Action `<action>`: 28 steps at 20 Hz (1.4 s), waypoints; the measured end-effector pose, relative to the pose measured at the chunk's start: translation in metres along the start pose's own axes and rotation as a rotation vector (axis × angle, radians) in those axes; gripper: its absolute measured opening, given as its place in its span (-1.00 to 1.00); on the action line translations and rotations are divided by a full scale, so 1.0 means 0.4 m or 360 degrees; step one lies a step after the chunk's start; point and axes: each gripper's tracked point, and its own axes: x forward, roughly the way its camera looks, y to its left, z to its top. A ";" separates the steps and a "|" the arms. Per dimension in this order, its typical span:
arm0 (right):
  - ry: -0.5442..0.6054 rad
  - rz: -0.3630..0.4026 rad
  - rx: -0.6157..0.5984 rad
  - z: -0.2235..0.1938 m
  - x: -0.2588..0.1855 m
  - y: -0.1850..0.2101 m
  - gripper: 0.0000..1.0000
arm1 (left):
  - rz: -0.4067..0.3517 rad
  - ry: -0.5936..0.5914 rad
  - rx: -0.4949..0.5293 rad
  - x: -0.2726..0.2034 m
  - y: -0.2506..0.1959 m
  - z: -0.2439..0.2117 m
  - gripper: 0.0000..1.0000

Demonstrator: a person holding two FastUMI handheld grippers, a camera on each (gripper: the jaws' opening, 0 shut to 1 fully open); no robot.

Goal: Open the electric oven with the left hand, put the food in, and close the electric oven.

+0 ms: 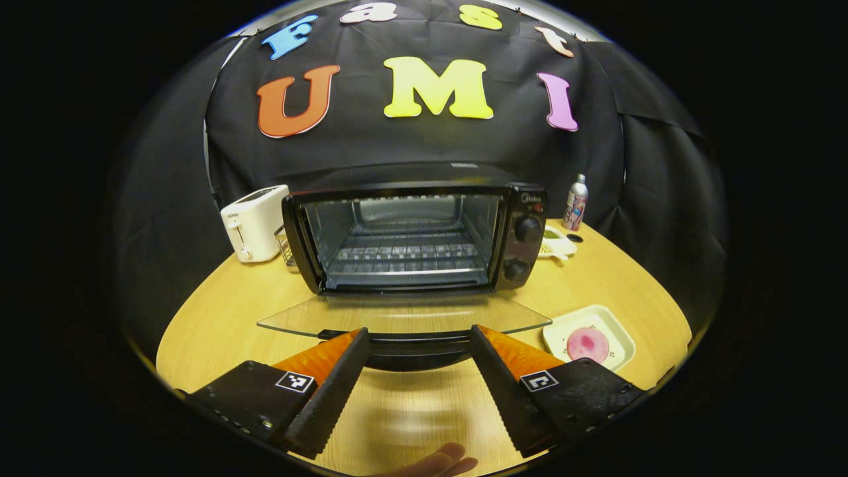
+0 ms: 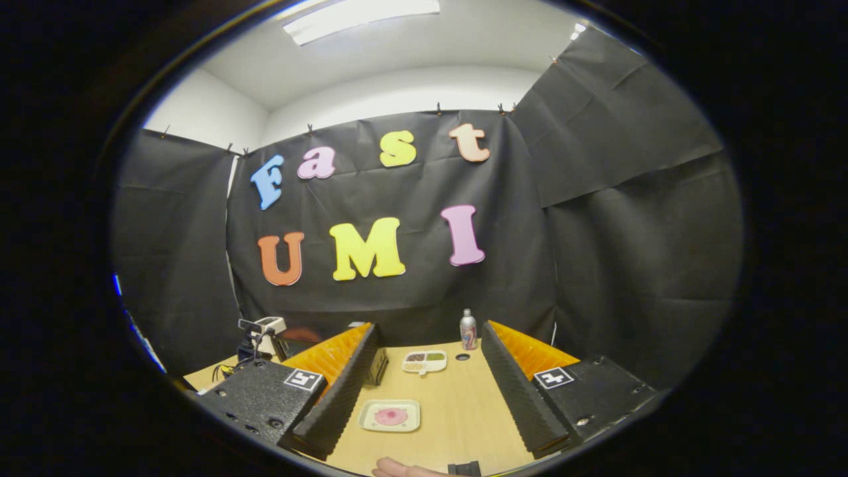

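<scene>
The black electric oven [image 1: 525, 199] stands at the back of the wooden table [image 1: 218, 311] with its glass door [image 1: 404, 315] folded down flat. Its inside holds a bare wire rack [image 1: 404, 255]. My left gripper [image 1: 419, 334] is open, its fingers standing on either side of the door's dark handle [image 1: 417, 346] at the front edge. The food, a round pink piece [image 1: 588, 344], lies on a pale square plate [image 1: 621, 334] to the right of the door. My right gripper [image 2: 429, 331] is open and held above the table, with the plate [image 2: 368, 417] and food [image 2: 391, 416] below it.
A white toaster [image 1: 255, 222] stands left of the oven. A small bottle [image 1: 575, 202] and a divided dish [image 1: 558, 246] sit at the oven's right, seen too as the bottle [image 2: 468, 329] and dish [image 2: 424, 361]. A person's fingertips [image 1: 440, 460] show at the near edge.
</scene>
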 end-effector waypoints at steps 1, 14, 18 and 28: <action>0.0014 0.0004 -0.0003 -0.009 0.004 0.007 0.93 | -0.0001 0.0037 -0.0002 0.003 -0.002 -0.030 0.94; 0.0451 0.0039 -0.0105 -0.180 0.139 0.057 0.94 | 0.0009 0.0113 -0.0017 0.016 -0.009 -0.138 0.96; 0.0709 0.0045 -0.0137 -0.287 0.219 0.049 0.94 | 0.0055 -0.0123 -0.0020 -0.112 0.020 -0.038 0.94; 0.1329 -0.0044 0.0012 -0.606 0.372 -0.005 0.94 | 0.0076 -0.0682 -0.0021 -0.591 0.050 0.159 0.93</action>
